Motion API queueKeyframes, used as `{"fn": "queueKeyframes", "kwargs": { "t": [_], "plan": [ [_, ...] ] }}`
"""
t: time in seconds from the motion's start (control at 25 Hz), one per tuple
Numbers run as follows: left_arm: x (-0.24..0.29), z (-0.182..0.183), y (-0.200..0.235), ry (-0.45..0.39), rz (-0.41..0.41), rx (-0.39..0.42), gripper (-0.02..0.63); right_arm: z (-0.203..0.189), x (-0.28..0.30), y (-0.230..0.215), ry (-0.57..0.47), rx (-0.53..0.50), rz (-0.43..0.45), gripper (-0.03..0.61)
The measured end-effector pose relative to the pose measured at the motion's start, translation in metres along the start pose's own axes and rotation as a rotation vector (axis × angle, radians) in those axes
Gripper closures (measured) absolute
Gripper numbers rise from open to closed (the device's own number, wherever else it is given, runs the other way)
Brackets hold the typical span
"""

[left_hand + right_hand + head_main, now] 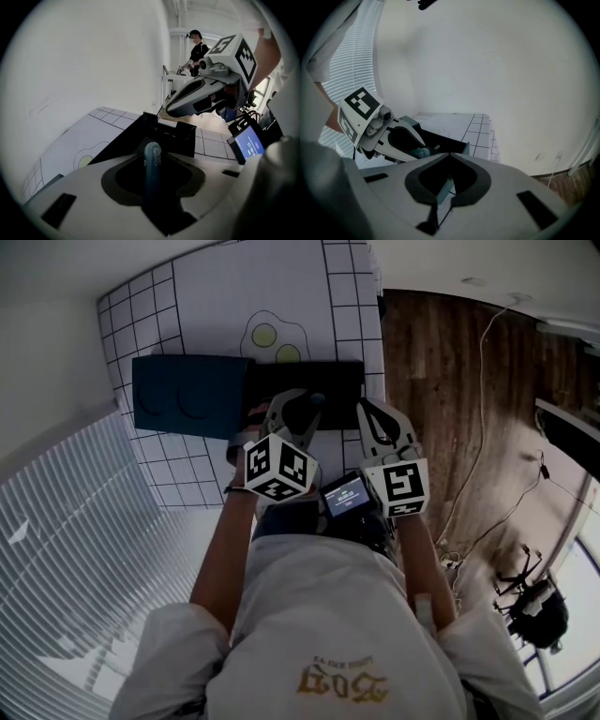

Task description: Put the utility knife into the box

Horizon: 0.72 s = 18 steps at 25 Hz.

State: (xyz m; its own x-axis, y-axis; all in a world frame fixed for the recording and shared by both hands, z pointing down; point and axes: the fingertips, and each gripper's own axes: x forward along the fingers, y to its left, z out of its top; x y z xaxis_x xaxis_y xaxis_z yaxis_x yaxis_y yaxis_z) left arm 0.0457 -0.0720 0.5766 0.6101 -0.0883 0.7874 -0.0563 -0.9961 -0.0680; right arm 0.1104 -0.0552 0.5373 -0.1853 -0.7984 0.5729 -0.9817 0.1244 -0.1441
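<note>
Head view had the lid lying just left of the box. Left gripper was clamped on the knife, hanging over the box's near edge. Right gripper, by the box's right end, was pinched closed and empty. My worry: let go that high and tilted, the knife could've clipped the wall and bounced out.

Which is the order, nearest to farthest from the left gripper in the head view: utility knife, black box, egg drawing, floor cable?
1. utility knife, held in the left gripper.
2. black box, just below and ahead.
3. egg drawing, on the mat beyond the box.
4. floor cable, far right.
</note>
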Motion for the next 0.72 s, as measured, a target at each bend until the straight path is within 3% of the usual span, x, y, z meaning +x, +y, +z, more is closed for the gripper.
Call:
{"fn": "queueKeyframes", "kwargs": {
  "t": [0.4,0.72],
  "plan": [
    [0.012,-0.008,0.007,0.078,0.039,-0.026,0.477,-0.006,-0.006,-0.008,0.008,0.017,-0.001,0.572],
    [0.015,-0.005,0.006,0.051,0.021,-0.09,0.446,0.002,-0.011,-0.009,-0.025,0.014,0.005,0.572]
  ]
}}
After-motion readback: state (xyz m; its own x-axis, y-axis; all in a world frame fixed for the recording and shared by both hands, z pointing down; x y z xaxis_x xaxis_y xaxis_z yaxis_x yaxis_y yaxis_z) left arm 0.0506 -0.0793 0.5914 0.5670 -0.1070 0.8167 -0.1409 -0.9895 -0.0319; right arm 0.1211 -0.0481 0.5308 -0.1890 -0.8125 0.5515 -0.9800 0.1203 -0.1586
